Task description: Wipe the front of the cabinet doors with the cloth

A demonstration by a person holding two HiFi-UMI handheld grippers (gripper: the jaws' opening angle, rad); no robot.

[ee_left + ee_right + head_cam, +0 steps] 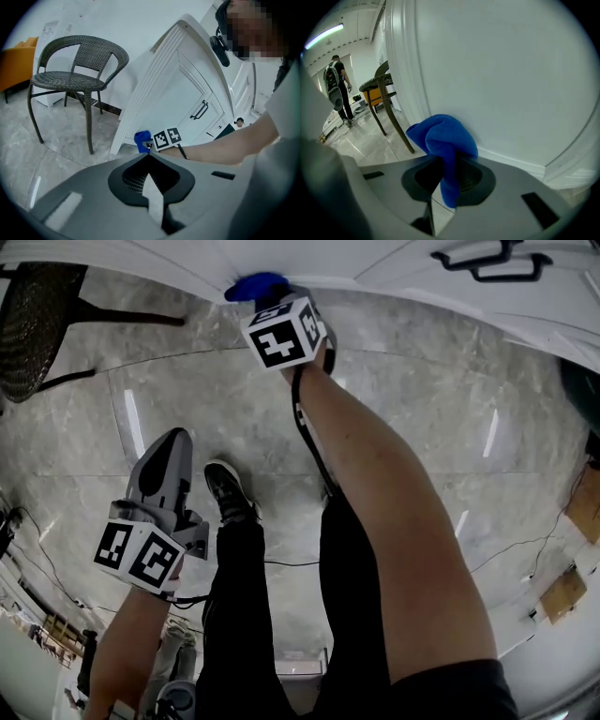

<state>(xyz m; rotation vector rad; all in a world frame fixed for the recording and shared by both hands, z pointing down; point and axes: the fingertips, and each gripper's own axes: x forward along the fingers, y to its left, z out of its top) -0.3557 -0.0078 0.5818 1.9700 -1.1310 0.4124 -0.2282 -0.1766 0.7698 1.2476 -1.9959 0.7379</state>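
Observation:
My right gripper (pixel 267 298) is shut on a bunched blue cloth (pixel 443 140), which presses against the white cabinet door (pixel 506 79) low down, near its bottom rail. The same blue cloth (pixel 255 285) shows at the top of the head view, at the foot of the white cabinet (pixel 375 268). In the left gripper view the blue cloth (pixel 142 140) sits by the cabinet's lower left corner (pixel 123 140). My left gripper (pixel 169 451) hangs low to the left, away from the cabinet, jaws together with nothing between them.
A dark wicker chair (pixel 75 79) stands left of the cabinet on the grey marble floor (pixel 412 418). Black handles (pixel 487 263) sit on the doors further right. The person's legs and a black shoe (pixel 228 491) are below. Cables (pixel 525 545) trail at right.

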